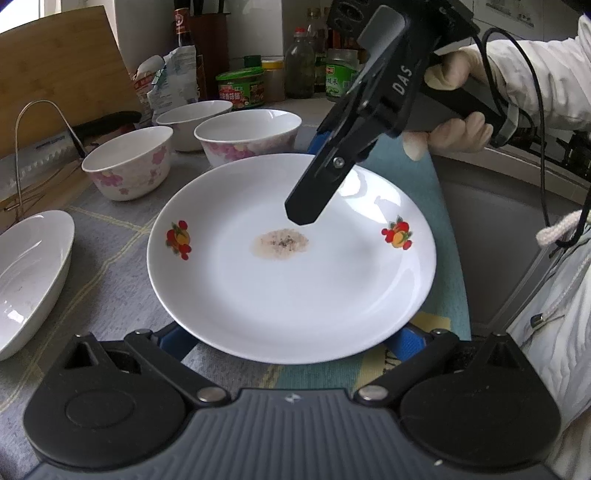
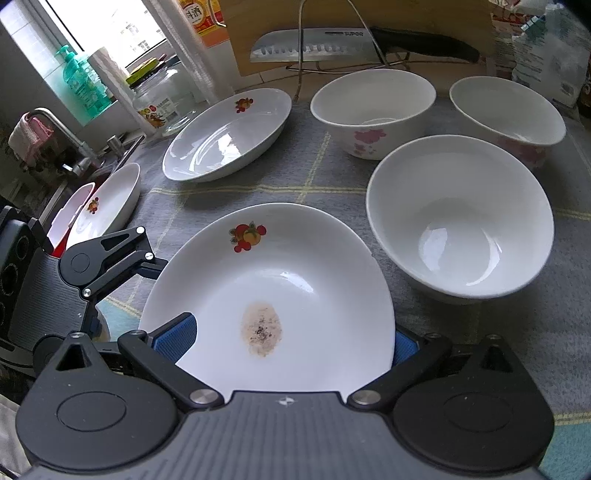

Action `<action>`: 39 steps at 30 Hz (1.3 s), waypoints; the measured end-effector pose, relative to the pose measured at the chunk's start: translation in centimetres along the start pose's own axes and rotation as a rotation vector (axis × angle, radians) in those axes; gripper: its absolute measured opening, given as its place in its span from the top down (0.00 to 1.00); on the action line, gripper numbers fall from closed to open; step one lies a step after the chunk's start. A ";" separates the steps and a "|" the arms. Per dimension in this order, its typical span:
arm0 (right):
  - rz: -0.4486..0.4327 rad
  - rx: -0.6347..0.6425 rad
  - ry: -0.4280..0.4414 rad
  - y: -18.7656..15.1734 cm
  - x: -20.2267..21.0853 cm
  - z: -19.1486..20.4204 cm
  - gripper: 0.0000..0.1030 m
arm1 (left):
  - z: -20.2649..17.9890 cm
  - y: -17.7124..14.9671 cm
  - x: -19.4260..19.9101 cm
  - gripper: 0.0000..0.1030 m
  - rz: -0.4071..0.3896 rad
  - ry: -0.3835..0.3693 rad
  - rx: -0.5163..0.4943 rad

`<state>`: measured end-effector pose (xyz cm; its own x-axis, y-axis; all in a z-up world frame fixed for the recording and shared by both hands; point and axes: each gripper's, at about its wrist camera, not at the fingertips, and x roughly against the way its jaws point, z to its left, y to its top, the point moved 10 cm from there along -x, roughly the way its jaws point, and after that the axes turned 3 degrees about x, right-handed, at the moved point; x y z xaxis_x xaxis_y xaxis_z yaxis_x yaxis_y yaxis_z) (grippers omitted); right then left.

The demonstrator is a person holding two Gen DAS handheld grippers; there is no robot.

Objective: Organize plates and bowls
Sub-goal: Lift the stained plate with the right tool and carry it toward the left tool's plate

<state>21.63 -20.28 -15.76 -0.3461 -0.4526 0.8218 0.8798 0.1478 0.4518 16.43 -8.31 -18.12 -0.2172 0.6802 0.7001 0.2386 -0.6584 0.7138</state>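
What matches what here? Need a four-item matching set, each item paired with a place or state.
Items:
1. fruit-print plate
2. knife
3. green pump bottle
4. nearest bowl

Matches:
A. by the window
B. empty, on the grey cloth
C. on the wire rack
D. brown stain in its centre

Pairs: 1-D, 2-C, 3-A, 4-B

- Daylight enters through a window (image 2: pixel 122 40) at upper left.
- A grey checked cloth (image 2: pixel 258 184) covers the tabletop.
- A wooden cutting board (image 1: pixel 62 70) leans at upper left.
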 end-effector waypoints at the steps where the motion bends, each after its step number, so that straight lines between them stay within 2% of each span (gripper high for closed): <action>1: 0.001 0.001 0.000 0.1 0.0 0.1 0.00 | 0.0 0.0 0.1 0.01 0.000 0.000 0.002; 22: 0.005 0.069 0.012 1.5 0.4 3.6 0.00 | 0.6 -0.3 3.7 0.01 -0.018 0.034 0.052; 39: 0.013 0.167 0.049 4.1 -1.6 9.1 0.00 | 2.6 -2.4 8.4 0.01 -0.041 0.122 0.116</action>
<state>22.83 -10.90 -12.06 -0.3150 -0.4916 0.8119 0.8165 0.2957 0.4959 16.50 -0.14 -13.99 -0.3401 0.6570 0.6728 0.3334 -0.5848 0.7396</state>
